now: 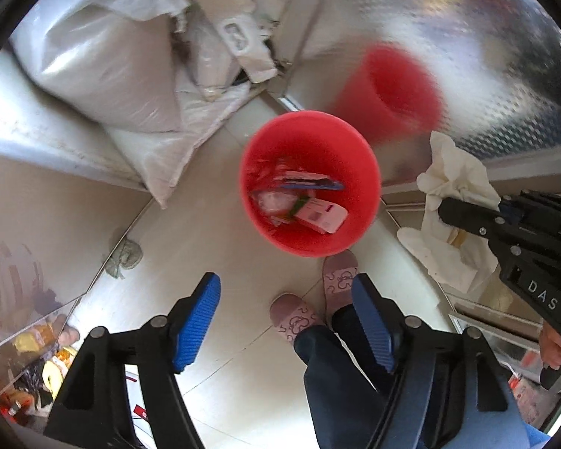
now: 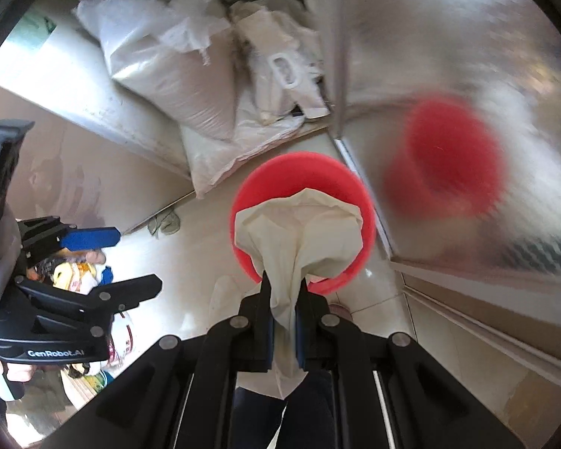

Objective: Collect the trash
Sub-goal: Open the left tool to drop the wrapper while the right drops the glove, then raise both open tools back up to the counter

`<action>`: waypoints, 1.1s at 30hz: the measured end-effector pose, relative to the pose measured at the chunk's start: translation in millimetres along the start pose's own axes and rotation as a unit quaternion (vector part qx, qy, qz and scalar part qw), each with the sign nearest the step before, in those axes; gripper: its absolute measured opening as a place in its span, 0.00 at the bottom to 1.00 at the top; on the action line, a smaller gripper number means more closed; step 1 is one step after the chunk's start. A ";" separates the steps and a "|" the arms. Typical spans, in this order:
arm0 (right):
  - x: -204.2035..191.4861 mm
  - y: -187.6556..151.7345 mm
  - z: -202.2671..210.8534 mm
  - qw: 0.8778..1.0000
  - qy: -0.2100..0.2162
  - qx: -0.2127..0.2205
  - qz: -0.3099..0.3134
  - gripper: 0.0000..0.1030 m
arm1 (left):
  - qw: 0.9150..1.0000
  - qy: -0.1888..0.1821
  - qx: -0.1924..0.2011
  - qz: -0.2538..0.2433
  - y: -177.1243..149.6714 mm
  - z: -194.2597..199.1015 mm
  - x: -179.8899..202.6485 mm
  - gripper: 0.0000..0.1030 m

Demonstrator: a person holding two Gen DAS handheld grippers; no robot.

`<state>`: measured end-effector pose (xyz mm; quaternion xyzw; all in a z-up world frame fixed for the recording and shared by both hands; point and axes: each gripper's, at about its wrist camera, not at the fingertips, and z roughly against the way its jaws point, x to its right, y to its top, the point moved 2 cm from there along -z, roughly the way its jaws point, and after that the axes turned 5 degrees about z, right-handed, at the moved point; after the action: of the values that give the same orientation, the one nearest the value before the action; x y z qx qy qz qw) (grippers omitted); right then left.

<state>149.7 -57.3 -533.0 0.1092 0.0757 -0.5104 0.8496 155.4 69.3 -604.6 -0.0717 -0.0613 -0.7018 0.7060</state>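
Right gripper point(image 2: 283, 312): clenched on a crumpled white paper napkin point(image 2: 299, 228), pointing steeply down; the napkin's bunched top hangs over the bin's mouth and its tail trails back between the pads.
Left gripper point(image 1: 286, 321): released, blue pads spread wide with nothing between them, pointing down at the floor just before the bin.
Red bin point(image 1: 310, 183): stands on the pale tiled floor point(image 1: 205, 247) beside a shiny metal panel point(image 1: 467, 37) that mirrors it; inside lie wrappers and a white and pink carton point(image 1: 321, 217).
Person: two feet in pink patterned slippers point(image 1: 295, 320) by the bin's near rim, dark trouser leg behind the left gripper.
Surroundings: white sacks point(image 1: 104, 60) heaped against the wall beyond the bin.
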 end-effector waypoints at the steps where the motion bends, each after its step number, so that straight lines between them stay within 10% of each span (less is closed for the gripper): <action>1: -2.5 1.2 -2.1 1.000 0.003 -0.002 0.005 0.08 | 1.000 0.002 0.001 0.007 -0.4 -0.1 -5.7 0.69; 12: -28.4 16.2 -16.8 0.998 0.001 -0.019 0.063 0.10 | 0.998 0.005 0.007 0.057 -4.8 0.4 -35.0 0.74; 19: -32.6 13.9 -8.3 0.997 -0.018 -0.010 0.073 0.69 | 0.998 0.020 0.020 0.053 -8.6 15.1 -30.9 0.74; 33: -55.8 3.2 120.7 0.994 -0.041 0.048 0.089 0.80 | 0.995 0.043 0.088 0.033 -34.6 166.1 8.5 0.74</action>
<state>128.5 -40.1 -402.9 0.1352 0.0065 -0.4402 0.8876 123.2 91.9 -439.3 0.0188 -0.0896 -0.6728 0.7341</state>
